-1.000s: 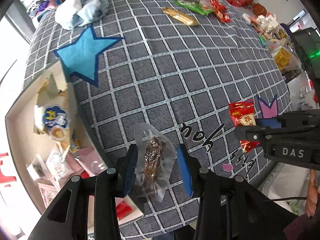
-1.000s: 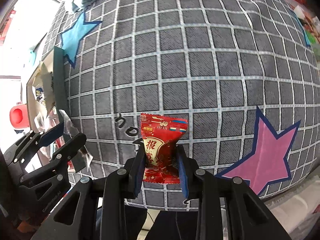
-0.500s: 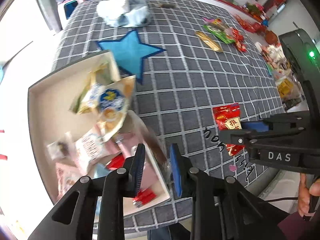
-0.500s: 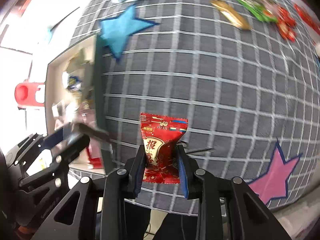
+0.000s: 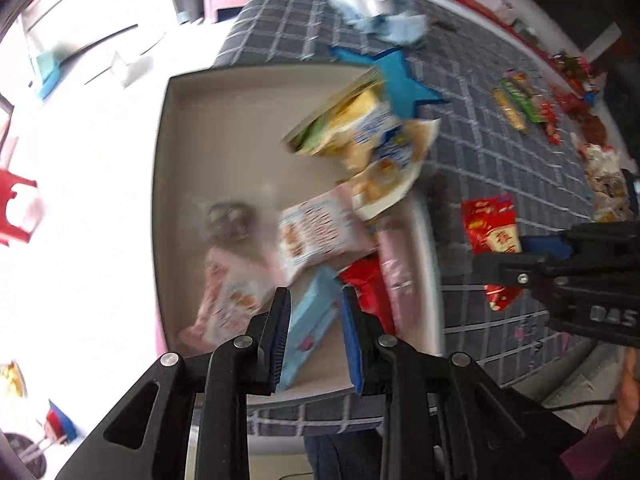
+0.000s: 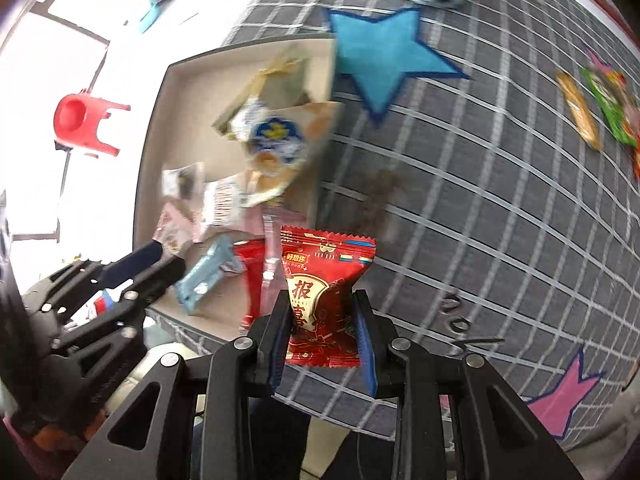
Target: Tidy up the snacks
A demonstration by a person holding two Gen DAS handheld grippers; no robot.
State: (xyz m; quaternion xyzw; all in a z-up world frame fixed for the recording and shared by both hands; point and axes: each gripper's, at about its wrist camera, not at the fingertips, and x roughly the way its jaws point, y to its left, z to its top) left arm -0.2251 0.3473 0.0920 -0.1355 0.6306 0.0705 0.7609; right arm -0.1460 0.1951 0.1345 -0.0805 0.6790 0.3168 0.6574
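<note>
Checkered tablecloth point(image 6: 500, 200) below, my right gripper point(image 6: 322, 336) clamps the red packet point(image 6: 324, 296) upright, box point(image 6: 160, 128) just left (left gripper point(image 5: 314, 332) open, empty, over it).

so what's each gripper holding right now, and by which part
The right gripper pinches the red packet by its lower half, the top standing free. The left gripper is open over the box, nothing visibly gripped.

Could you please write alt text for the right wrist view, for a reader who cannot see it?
The right gripper holds a red snack packet upright between its fingers, above a grey checked tablecloth. To its left a shallow box holds a blurred heap of snack packets, with the left gripper at the box's near corner.
</note>
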